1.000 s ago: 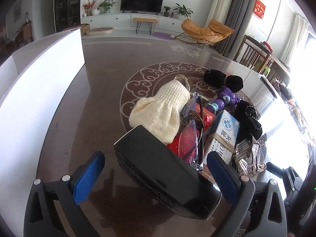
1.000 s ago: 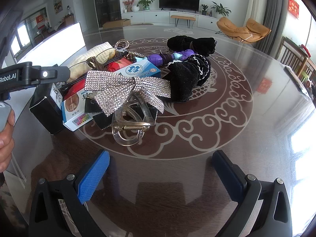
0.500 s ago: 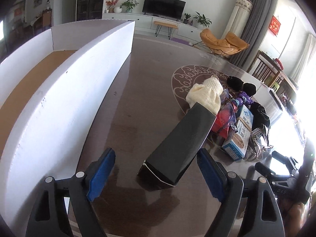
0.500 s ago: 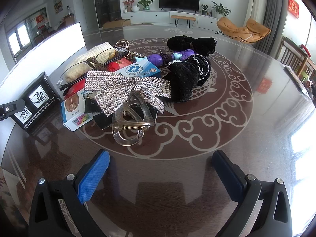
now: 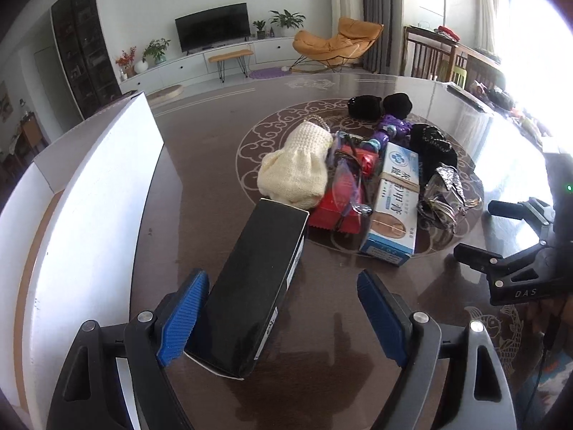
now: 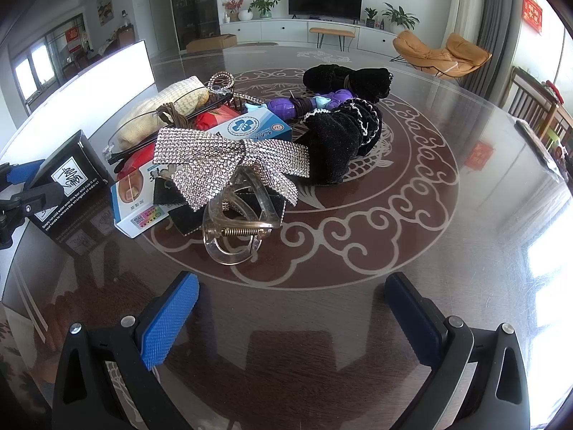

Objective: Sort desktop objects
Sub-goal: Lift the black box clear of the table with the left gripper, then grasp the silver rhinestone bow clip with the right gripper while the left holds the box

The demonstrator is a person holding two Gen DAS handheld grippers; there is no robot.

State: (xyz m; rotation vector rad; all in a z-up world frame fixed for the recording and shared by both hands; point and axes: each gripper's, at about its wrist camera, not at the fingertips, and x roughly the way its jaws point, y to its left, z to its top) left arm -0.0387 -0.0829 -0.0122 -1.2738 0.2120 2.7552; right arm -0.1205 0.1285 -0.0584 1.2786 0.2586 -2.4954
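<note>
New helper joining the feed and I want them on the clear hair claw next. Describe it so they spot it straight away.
On the dark round table, find the pile of small items on the swirl medallion. At the pile's near edge, closest to the right gripper, the clear hair claw lies just under the rhinestone bow. It is the only see-through plastic piece, with a coiled metal spring across it.

glossy dark table [image 6: 447, 215] throwing reflections, smooth as glass. black box [image 5: 258, 286] looks like satin-finish card. cream pouch [image 5: 297, 165] is chunky knit. bow [image 6: 229, 159] glitters with rhinestones, over a clear glossy plastic claw clip [image 6: 236, 229] with a metal spring. scrunchie [image 6: 340, 143] reads as matt black velvet.
</note>
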